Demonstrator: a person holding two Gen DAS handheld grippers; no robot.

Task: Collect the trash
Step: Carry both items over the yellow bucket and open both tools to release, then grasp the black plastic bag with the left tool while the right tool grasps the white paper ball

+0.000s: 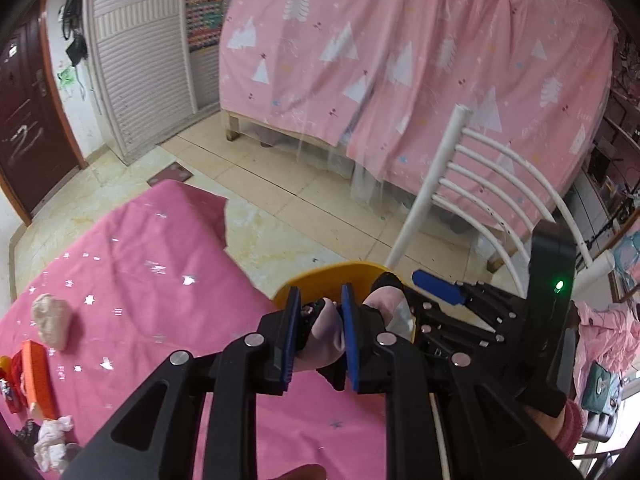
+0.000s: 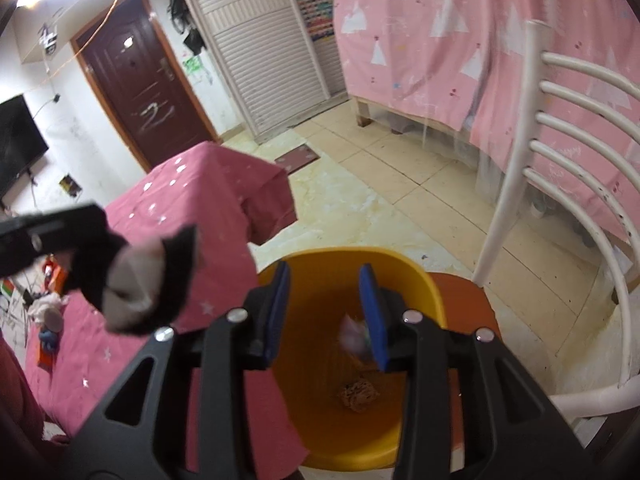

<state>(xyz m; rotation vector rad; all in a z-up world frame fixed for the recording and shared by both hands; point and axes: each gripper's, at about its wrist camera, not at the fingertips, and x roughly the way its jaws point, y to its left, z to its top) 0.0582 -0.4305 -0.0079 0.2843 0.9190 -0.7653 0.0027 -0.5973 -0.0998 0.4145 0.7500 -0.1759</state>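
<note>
Left wrist view
- Left gripper (image 1: 320, 300): closed on a grey-and-black cloth (image 1: 326, 328), blue pads pressing both its sides.
- Position: held just above the near rim of the yellow bin (image 1: 336, 276).
- Table (image 1: 160, 240): pink cover with silver stars, to the left of the bin.
- Litter on the table: crumpled pale wad (image 1: 52, 320), orange box (image 1: 38, 376) and white tissue (image 1: 52, 436), all well apart from the bin.
- Chair (image 1: 480, 168): white, slatted back, behind the bin.

Right wrist view
- Right gripper (image 2: 324, 280): jaws apart over the bin's mouth, pads pressing on nothing.
- Pale scrap (image 2: 352, 336): blurred, inside the bin just beside the right-hand pad; whether it touched the pad could not be told.
- Brown wad (image 2: 358, 394): lay on the bin's floor.
- Cloth: seen at left in the other tool's grip, over the table edge beside the bin.
</note>
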